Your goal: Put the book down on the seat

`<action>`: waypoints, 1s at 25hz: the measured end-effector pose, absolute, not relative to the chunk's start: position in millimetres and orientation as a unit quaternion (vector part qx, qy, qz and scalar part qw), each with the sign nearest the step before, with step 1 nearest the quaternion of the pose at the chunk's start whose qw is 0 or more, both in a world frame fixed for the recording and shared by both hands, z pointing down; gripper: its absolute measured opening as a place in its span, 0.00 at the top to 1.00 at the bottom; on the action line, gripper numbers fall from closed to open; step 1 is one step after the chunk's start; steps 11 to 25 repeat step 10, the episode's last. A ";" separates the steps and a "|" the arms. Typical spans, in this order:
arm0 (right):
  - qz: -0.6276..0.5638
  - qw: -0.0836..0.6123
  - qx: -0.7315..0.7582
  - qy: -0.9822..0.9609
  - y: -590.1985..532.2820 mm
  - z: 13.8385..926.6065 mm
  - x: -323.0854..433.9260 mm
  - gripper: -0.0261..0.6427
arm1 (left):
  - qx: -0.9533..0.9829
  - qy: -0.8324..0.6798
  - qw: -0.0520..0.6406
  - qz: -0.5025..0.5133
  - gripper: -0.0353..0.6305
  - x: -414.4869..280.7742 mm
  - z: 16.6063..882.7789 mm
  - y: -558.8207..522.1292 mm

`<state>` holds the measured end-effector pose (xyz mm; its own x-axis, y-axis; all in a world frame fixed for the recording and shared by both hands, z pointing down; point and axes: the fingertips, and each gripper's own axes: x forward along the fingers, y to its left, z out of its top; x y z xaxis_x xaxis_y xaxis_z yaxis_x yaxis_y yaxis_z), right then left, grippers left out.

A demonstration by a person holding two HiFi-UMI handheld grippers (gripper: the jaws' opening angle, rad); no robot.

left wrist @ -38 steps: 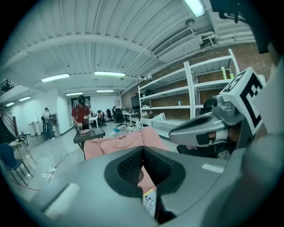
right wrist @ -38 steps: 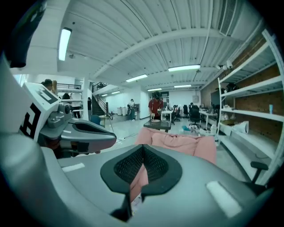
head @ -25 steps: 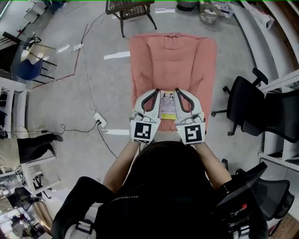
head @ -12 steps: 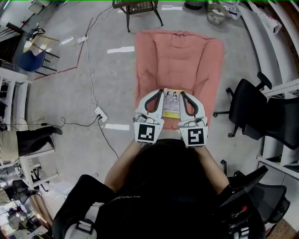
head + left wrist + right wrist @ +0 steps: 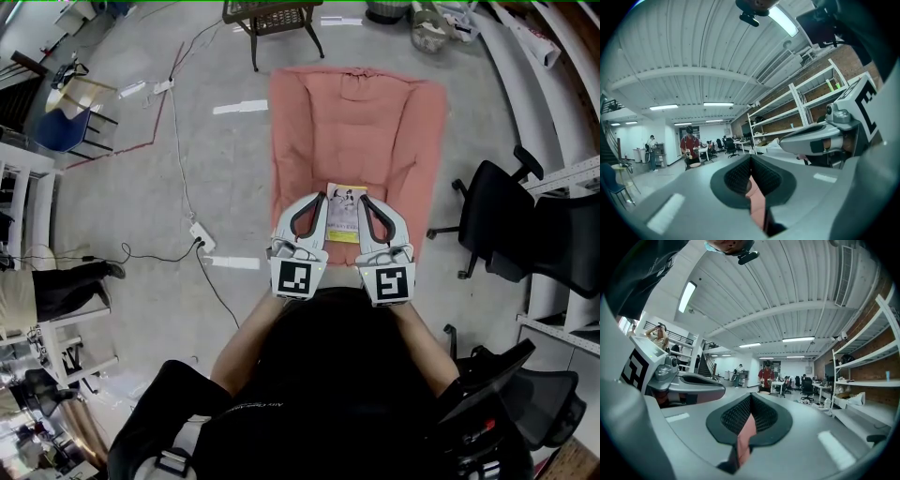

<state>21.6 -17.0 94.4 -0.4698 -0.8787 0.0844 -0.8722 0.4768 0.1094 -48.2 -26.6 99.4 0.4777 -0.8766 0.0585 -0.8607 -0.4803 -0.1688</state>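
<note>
**Lower the book flat, both hands together**

The book [image 5: 343,212] lies cover-up between the left gripper [image 5: 316,199] and the right gripper [image 5: 367,200], touching the inner side of each. It is over the near part of the pink seat [image 5: 356,112]. Both grippers have their jaws closed with nothing inside. It seems the book is pressed between the two grippers, not pinched by any jaw. Whether it already rests on the cushion I cannot tell. To do this well, bring both hands down evenly so the book does not tilt. Move them apart only when the cushion carries it.
</note>
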 end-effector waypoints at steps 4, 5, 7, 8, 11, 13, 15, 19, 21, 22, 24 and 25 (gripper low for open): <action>-0.014 0.066 0.509 -0.858 -12.6 101.0 20.5 0.94 | -0.859 0.503 0.056 -0.072 0.94 -48.5 104.8 -22.9; -0.012 0.068 0.508 -0.859 -11.4 102.6 19.9 0.94 | -0.860 0.502 0.057 -0.071 0.94 -49.0 105.7 -22.4; -0.006 0.071 0.505 -0.860 -8.9 106.2 18.1 0.94 | -0.861 0.502 0.054 -0.071 0.94 -49.9 107.5 -20.5; -0.004 0.074 0.503 -0.861 -7.8 108.1 17.4 0.94 | -0.861 0.501 0.048 -0.073 0.94 -50.1 108.7 -19.4; 0.002 0.078 0.501 -0.862 -6.2 111.7 16.3 0.94 | -0.862 0.500 0.038 -0.077 0.94 -50.0 111.0 -17.6; 0.002 0.078 0.501 -0.862 -6.2 111.7 16.3 0.94 | -0.862 0.500 0.038 -0.077 0.94 -50.0 111.0 -17.6; 0.002 0.078 0.501 -0.862 -6.2 111.7 16.3 0.94 | -0.862 0.500 0.038 -0.077 0.94 -50.0 111.0 -17.6; 0.002 0.078 0.501 -0.862 -6.2 111.7 16.3 0.94 | -0.862 0.500 0.038 -0.077 0.94 -50.0 111.0 -17.6; 0.002 0.078 0.501 -0.862 -6.2 111.7 16.3 0.94 | -0.862 0.500 0.038 -0.077 0.94 -50.0 111.0 -17.6; 0.002 0.078 0.501 -0.862 -6.2 111.7 16.3 0.94 | -0.862 0.500 0.038 -0.077 0.94 -50.0 111.0 -17.6; 0.002 0.078 0.501 -0.862 -6.2 111.7 16.3 0.94 | -0.862 0.500 0.038 -0.077 0.94 -50.0 111.0 -17.6; 0.002 0.078 0.501 -0.862 -6.2 111.7 16.3 0.94 | -0.862 0.500 0.038 -0.077 0.94 -50.0 111.0 -17.6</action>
